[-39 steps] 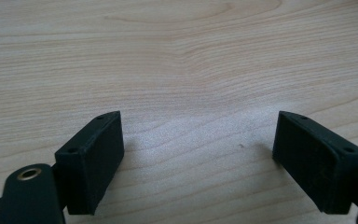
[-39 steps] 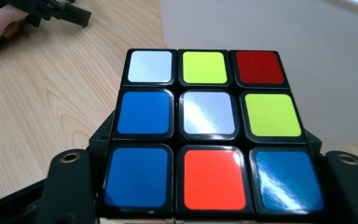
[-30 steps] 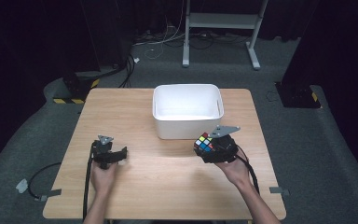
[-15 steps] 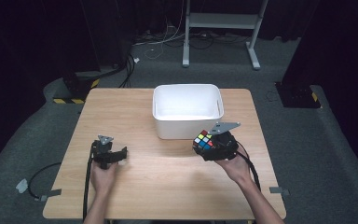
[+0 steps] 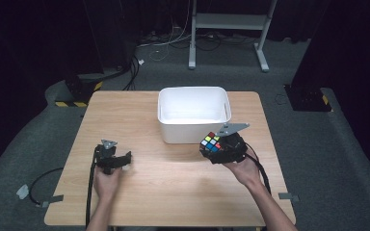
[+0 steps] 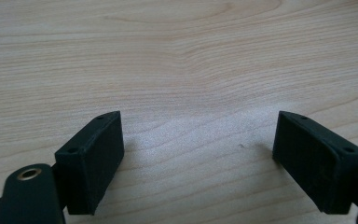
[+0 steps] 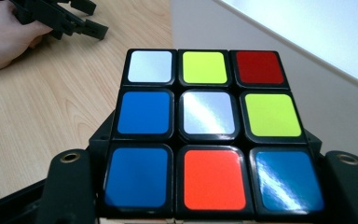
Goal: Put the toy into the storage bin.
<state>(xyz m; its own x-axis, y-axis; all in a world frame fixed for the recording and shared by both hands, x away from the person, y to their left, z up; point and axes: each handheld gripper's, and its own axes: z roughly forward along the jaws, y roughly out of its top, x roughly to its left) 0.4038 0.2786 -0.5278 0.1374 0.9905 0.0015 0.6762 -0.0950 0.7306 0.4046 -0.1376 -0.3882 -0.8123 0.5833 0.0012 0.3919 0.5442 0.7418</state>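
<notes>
No writing, label, brand, number or sign can be read anywhere: the stickers of the puzzle cube (image 7: 208, 133) are plain colours, and the white bin (image 5: 194, 114) and wooden worktop (image 5: 173, 187) are unmarked.

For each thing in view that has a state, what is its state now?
Puzzle cube: scrambled, clamped in the right gripper, off the table.
Right gripper: shut on the cube, beside the white bin.
Left gripper: fingers open, nothing between them, over bare wood.
White bin: upright, looks empty.
</notes>
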